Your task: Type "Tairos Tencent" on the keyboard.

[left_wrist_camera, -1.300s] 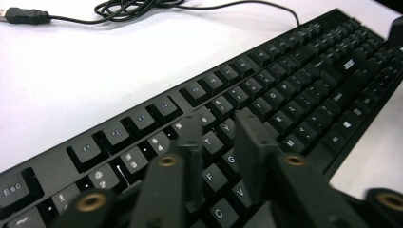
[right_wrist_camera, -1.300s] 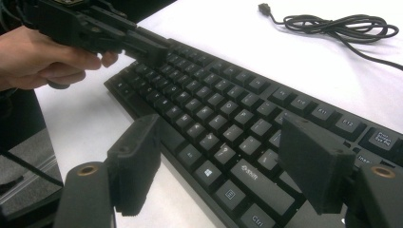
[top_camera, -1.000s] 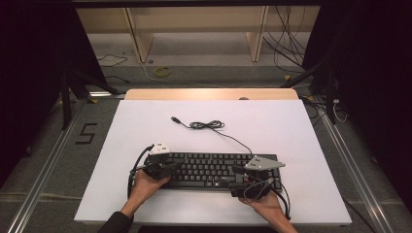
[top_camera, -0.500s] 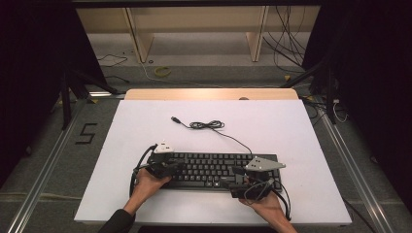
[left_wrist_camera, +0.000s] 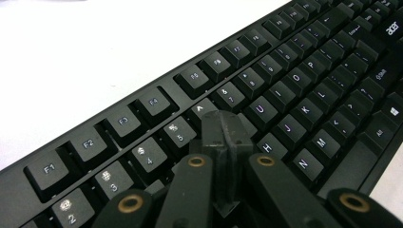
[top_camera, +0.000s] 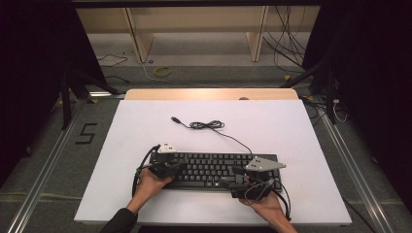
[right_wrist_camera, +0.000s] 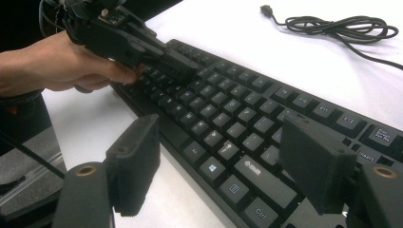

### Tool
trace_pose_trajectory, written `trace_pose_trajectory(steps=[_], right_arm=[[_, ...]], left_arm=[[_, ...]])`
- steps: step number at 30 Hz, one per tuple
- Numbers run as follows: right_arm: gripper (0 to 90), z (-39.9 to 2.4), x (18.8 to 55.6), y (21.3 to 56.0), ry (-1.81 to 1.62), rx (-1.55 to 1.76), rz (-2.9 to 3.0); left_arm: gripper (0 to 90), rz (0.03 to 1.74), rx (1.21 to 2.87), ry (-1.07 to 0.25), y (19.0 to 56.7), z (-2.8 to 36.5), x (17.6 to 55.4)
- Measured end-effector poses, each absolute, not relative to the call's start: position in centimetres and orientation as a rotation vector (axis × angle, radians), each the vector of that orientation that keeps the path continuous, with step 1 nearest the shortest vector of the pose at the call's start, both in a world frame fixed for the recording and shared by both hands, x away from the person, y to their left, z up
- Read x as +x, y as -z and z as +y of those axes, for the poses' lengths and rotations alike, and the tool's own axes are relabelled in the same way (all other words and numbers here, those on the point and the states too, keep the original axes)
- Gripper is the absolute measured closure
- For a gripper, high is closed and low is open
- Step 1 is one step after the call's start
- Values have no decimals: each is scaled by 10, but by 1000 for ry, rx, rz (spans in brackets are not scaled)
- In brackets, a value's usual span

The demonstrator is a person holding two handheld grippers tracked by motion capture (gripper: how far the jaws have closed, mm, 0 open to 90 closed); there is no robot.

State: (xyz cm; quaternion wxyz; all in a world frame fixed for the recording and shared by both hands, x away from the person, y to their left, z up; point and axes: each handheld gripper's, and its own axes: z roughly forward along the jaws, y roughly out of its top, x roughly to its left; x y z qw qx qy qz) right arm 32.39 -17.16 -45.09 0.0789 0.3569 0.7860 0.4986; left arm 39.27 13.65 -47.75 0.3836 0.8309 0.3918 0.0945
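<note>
A black keyboard (top_camera: 214, 170) lies near the six o'clock edge of a white table (top_camera: 291, 126), its long side running from nine to three o'clock. Its thin cable (top_camera: 206, 125) leaves the back edge and runs toward twelve o'clock, bunching into a small loose coil with the plug lying free on the bare board at about eleven o'clock from the coil.

The left gripper (top_camera: 177, 167) sits over the nine o'clock end of the keyboard with its jaws pressed together, tips resting down among the number keys; in the left gripper view the closed tips (left_wrist_camera: 223, 130) meet just by the 6 key. The right gripper (top_camera: 238, 175) is at the three o'clock end, its two black pads (right_wrist_camera: 133, 161) standing wide apart with the keyboard's front edge and bottom row between them, touching neither side as far as can be seen. A grey three-cornered plate (top_camera: 265, 164) on top of it covers part of the keys beneath.

The table is plain white with a wooden strip (top_camera: 211, 94) along its twelve o'clock edge. Beyond it are pale wooden shelf legs (top_camera: 138, 39), loose cables (top_camera: 286, 43) and a yellow ring (top_camera: 163, 71) on the grey floor. Metal rails (top_camera: 43, 170) flank the table, and a "5" (top_camera: 85, 133) is taped at nine o'clock.
</note>
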Motion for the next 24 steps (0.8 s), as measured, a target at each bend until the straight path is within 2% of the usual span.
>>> trace_pose_trajectory(steps=[13,21,24], right_arm=[[310,-173,324,451,-1497,1073,2343],[310,-173,324,451,-1494,1073,2341],[310,-174,324,451,-1497,1073,2337]], left_arm=[[889,1005,2109,-245,476,137,392],[829,1011,2060,-244,469,143,390],[772,999,2024,-227,465,148,388]])
